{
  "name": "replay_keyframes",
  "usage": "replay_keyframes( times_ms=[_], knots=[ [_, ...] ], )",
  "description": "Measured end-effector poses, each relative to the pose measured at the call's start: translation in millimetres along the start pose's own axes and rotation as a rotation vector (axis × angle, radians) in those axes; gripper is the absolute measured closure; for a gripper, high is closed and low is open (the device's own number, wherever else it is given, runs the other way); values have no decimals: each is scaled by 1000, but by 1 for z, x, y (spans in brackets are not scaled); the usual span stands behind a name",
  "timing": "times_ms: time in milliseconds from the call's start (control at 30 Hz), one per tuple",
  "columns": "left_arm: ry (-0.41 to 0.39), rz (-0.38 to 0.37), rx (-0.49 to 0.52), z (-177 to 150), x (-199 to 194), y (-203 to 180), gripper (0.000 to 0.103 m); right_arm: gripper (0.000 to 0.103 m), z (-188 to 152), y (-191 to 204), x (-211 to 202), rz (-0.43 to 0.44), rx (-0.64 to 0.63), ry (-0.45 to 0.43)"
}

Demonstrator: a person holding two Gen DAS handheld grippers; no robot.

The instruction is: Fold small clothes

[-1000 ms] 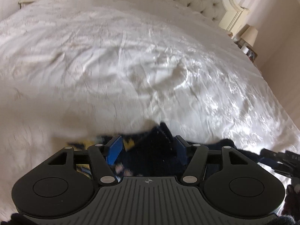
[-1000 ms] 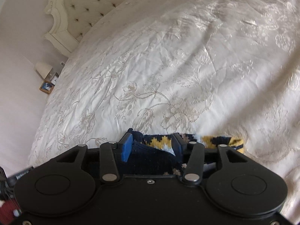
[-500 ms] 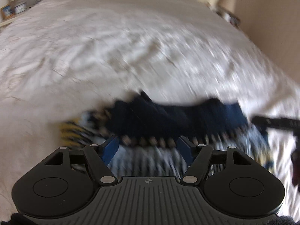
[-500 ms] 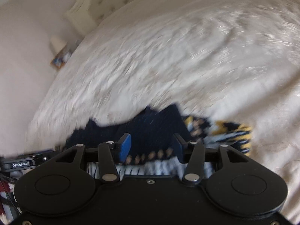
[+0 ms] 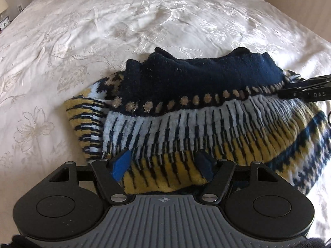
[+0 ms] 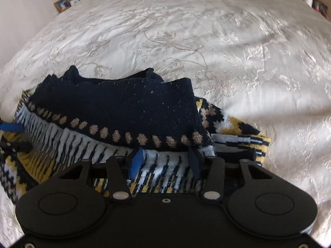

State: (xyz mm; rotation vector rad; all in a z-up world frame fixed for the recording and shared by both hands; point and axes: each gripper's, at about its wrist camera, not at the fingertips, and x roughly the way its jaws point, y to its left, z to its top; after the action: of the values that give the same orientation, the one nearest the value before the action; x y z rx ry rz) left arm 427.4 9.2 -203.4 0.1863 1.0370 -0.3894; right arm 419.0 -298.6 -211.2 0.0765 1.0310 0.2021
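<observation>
A patterned knitted sweater (image 5: 206,111) is being shown lying bunched on a white embroidered bedspread (image 5: 103,31), just ahead of both claws. The left claw (image 5: 163,165) is being held with its jaws spread apart, nothing being pinched between them; the yellow and black striped part of the knit is lying between and beneath its blue pads (image 5: 121,164), though contact cannot be judged. Ahead of that claw, a pale blue striped band is being followed by a row of tan dots and then by a dark navy fold at the far edge. To that claw's right, the black tip of the right claw (image 5: 304,91) is being seen (only partly in frame) over the sweater's edge. In the right wrist view, the right claw (image 6: 165,161) is likewise being held spread, with the sweater (image 6: 115,111) lying between and under its pads (image 6: 136,161), the navy fold being just ahead of them. A striped sleeve end is sticking out to that claw's right onto the bedspread (image 6: 227,51). To its left, a blue pad (image 6: 11,127) of the left claw is being seen at the frame edge.
</observation>
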Motion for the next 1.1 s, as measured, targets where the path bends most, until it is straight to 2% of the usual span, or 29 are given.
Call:
replay_keyframes(
  times_ms=[133, 267, 367, 533, 633, 800, 967, 1100],
  knots=[
    [-22, -16, 7, -4, -16, -1, 35, 46, 1, -4, -8, -2, 54, -10],
    [-83, -60, -49, -26, -50, 5, 32, 40, -12, -13, -45, 67, 145, -87],
    [-51, -67, -108, -54, -60, 10, 30, 39, -32, -19, -65, 74, 176, -91],
    [6, -60, -132, -81, -63, 11, 30, 39, -66, -23, -82, 50, 197, -39],
    [4, -52, -134, -82, -63, 8, 30, 39, -81, -24, -88, 44, 226, -22],
    [-9, -65, -201, -82, -58, 13, 30, 39, -97, -17, -93, 63, 211, 5],
    [31, -73, -215, -77, -49, 8, 32, 39, -105, -15, -89, 50, 189, 26],
    [48, -43, -258, -74, -47, 8, 46, 39, -105, -20, -87, 50, 202, 26]
  ],
)
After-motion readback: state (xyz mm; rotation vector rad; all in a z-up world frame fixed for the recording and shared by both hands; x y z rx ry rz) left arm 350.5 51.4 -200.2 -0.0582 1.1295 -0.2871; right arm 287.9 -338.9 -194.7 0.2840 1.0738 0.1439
